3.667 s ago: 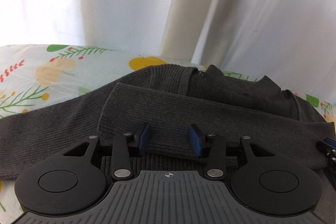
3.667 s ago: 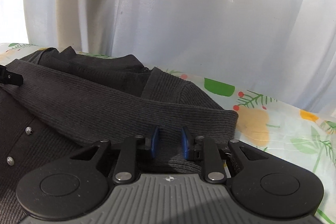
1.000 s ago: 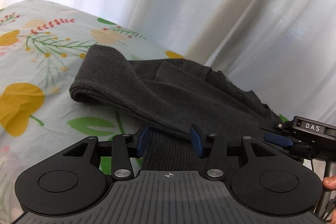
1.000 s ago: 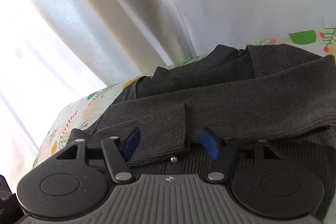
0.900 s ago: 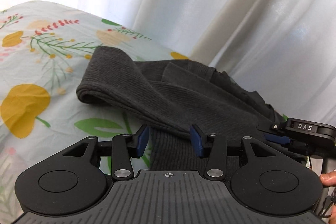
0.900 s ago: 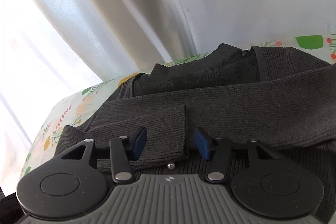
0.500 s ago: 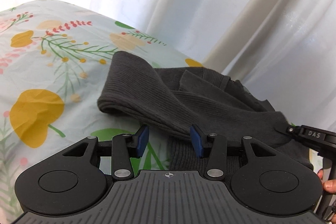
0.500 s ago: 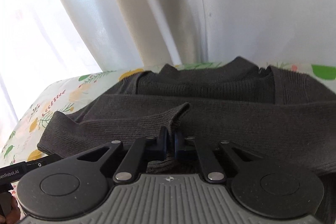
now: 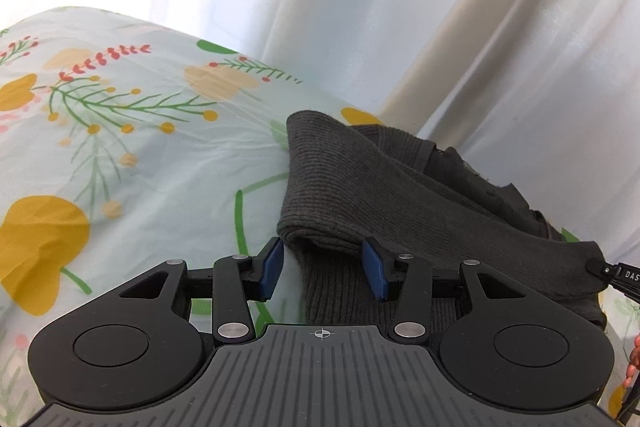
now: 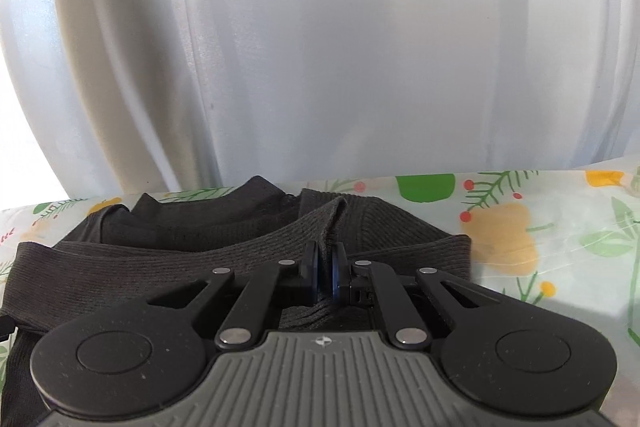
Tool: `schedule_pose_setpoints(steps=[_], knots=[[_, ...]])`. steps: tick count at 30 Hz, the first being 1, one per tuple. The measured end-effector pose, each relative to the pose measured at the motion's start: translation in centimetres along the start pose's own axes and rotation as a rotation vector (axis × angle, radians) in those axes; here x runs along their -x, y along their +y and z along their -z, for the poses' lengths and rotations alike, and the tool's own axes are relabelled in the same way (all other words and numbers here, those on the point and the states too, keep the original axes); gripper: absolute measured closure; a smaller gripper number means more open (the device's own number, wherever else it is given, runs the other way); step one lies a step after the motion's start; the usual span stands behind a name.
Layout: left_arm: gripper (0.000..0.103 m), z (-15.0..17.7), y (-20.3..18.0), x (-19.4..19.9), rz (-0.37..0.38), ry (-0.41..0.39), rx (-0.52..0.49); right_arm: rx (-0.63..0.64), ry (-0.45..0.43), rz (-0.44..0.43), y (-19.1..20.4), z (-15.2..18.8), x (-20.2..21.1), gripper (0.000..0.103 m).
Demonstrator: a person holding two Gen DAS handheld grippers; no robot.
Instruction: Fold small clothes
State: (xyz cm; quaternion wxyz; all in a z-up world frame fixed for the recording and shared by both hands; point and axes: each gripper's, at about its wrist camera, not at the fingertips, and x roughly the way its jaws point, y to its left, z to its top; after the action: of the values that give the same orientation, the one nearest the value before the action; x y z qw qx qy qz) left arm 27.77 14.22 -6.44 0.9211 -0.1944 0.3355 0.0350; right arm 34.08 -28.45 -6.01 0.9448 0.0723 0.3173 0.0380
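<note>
A dark grey ribbed knit cardigan (image 9: 420,195) lies on a floral sheet (image 9: 120,155), its sleeves folded across the body. My left gripper (image 9: 323,269) is open, its blue pads on either side of the folded sleeve's left edge. My right gripper (image 10: 324,277) is shut on the sleeve cuff (image 10: 330,223) and lifts it into a small peak over the cardigan (image 10: 160,251). The right gripper's tip with the cuff also shows at the right edge of the left wrist view (image 9: 616,273).
White curtains (image 10: 320,47) hang close behind the bed. The floral sheet (image 10: 560,239) stretches to the right of the cardigan and to its left in the left wrist view. A fingertip of the person (image 9: 634,367) shows at the lower right edge.
My right gripper closed on the sleeve cuff and carried it to the right across the cardigan. My left gripper shifted left to the folded sleeve's edge and stayed open.
</note>
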Motion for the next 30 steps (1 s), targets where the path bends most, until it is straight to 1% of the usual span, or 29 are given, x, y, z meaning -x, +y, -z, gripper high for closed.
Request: schedule_pose_setpoints(steps=[4,7,10,11,12,14,16,17,18,20,22,23,24,25,27,28,30], knots=[[0.054,-0.4,-0.7,-0.3,-0.012,-0.01,-0.026,0.01,0.009,0.063,-0.7,0.4,-0.5,0.097],[0.054,-0.7,-0.9,-0.3,-0.008,-0.012,-0.028,-0.026,0.039,0.067,-1.8,0.7,-1.1,0.096],[0.054,-0.8,-1.1,-0.4,-0.011,-0.014,-0.042,-0.091,0.07,0.039,-3.1,0.9,-1.5,0.085],[0.053,-0.8,-1.2,-0.5,-0.013,-0.014,-0.044,-0.114,0.077,0.027,-3.4,0.9,-1.6,0.076],[0.053,-0.8,-1.2,-0.6,-0.015,-0.014,-0.045,-0.134,0.085,0.017,-3.6,1.0,-1.8,0.072],[0.052,-0.9,-1.5,-0.7,-0.015,-0.015,-0.047,-0.148,0.091,-0.006,-3.7,1.2,-2.2,0.071],[0.052,-1.0,-1.7,-0.7,-0.024,-0.021,-0.052,-0.125,0.087,-0.015,-3.2,1.1,-2.4,0.073],[0.052,-1.0,-1.8,-0.7,-0.03,-0.027,-0.057,-0.102,0.085,-0.009,-2.8,1.1,-2.5,0.083],[0.052,-1.1,-2.0,-0.6,-0.032,-0.034,-0.064,-0.071,0.078,-0.005,-2.4,1.0,-2.5,0.098],[0.051,-1.2,-2.4,-0.6,-0.039,-0.05,-0.088,-0.011,0.051,0.001,-1.5,0.7,-1.8,0.098],[0.051,-1.3,-2.7,-0.7,-0.039,-0.053,-0.105,0.065,-0.009,0.067,-0.6,0.4,-1.0,0.098],[0.051,-1.4,-2.9,-0.8,-0.036,-0.052,-0.108,0.087,-0.039,0.111,-0.5,0.3,-0.6,0.098],[0.051,-1.5,-3.1,-1.0,-0.033,-0.051,-0.11,0.093,-0.049,0.144,-0.7,0.2,-0.6,0.098],[0.051,-1.6,-3.3,-1.1,-0.028,-0.051,-0.114,0.083,-0.042,0.156,-1.0,0.1,-0.9,0.098],[0.051,-1.7,-3.9,-1.6,-0.02,-0.052,-0.134,0.037,-0.015,0.135,-1.8,0.0,-1.5,0.098],[0.051,-1.7,-4.3,-1.9,-0.021,-0.053,-0.15,0.037,-0.007,0.135,-1.8,0.0,-1.7,0.098],[0.052,-1.8,-5.0,-2.8,-0.027,-0.046,-0.182,0.09,-0.022,0.154,-1.2,0.0,-1.8,0.098]])
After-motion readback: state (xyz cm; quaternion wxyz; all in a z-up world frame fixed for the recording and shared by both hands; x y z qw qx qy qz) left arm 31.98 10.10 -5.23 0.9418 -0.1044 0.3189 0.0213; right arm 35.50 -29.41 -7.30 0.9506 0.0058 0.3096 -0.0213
